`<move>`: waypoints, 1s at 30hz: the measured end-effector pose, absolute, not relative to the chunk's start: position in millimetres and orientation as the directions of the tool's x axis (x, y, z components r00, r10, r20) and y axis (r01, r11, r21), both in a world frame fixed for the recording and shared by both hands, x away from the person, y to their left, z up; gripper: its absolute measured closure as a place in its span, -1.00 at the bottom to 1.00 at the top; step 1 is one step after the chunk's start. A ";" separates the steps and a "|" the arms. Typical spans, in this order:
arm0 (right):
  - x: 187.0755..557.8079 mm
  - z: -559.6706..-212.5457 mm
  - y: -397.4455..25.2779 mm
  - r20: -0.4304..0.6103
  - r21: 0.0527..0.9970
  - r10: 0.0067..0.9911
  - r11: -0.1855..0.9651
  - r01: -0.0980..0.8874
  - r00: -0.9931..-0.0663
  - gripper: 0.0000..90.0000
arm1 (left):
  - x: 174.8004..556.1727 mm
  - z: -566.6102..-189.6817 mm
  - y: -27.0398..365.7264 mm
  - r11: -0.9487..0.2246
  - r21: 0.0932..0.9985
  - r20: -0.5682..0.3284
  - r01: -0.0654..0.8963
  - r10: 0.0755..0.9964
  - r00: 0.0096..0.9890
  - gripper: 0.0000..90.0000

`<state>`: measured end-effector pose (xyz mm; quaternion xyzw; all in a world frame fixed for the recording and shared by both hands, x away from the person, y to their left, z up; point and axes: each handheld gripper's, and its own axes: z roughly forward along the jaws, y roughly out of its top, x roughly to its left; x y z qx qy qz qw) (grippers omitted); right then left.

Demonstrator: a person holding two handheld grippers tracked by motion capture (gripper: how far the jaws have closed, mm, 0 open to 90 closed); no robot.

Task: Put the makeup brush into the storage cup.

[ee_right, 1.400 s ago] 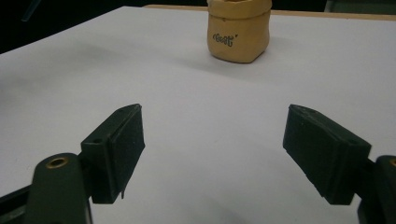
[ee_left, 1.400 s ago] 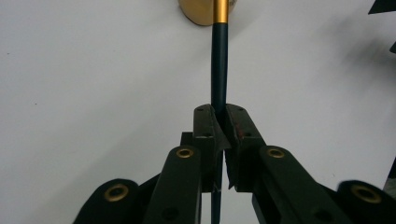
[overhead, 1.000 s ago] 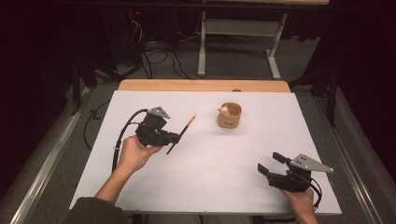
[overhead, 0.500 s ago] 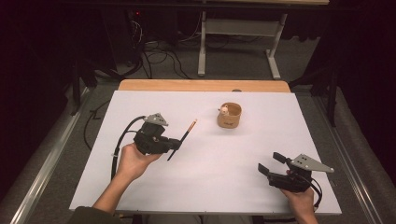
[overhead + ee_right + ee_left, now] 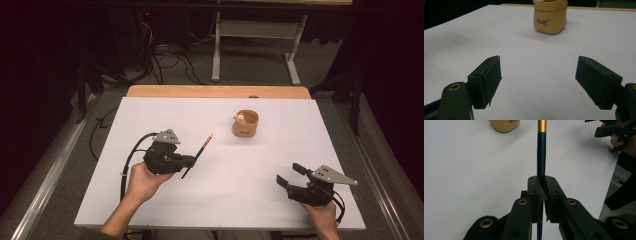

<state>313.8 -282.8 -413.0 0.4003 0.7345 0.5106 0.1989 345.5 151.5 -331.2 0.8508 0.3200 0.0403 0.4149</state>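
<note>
Meanwhile the left gripper (image 5: 189, 161) pinched a dark pencil (image 5: 200, 152) short of the tan pouch (image 5: 245, 124); the right gripper (image 5: 289, 176) gaped empty, nearer the person.

High view is looking forward and down from above the tabletop (image 5: 165, 115); both gripper views are riding low and close, sharing the tan cup (image 5: 550, 17) ahead.

We see a white table (image 5: 150, 120) with a wooden strip along its far edge, a small tan pot (image 5: 246, 124) standing on it right of centre, towards the back
</note>
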 end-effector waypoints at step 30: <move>311.9 -412.7 -278.7 0.103 0.911 0.792 0.169 0.377 -0.602 -0.52 | 315.5 -351.5 123.8 -0.470 0.766 -0.183 0.438 0.495 0.850 0.85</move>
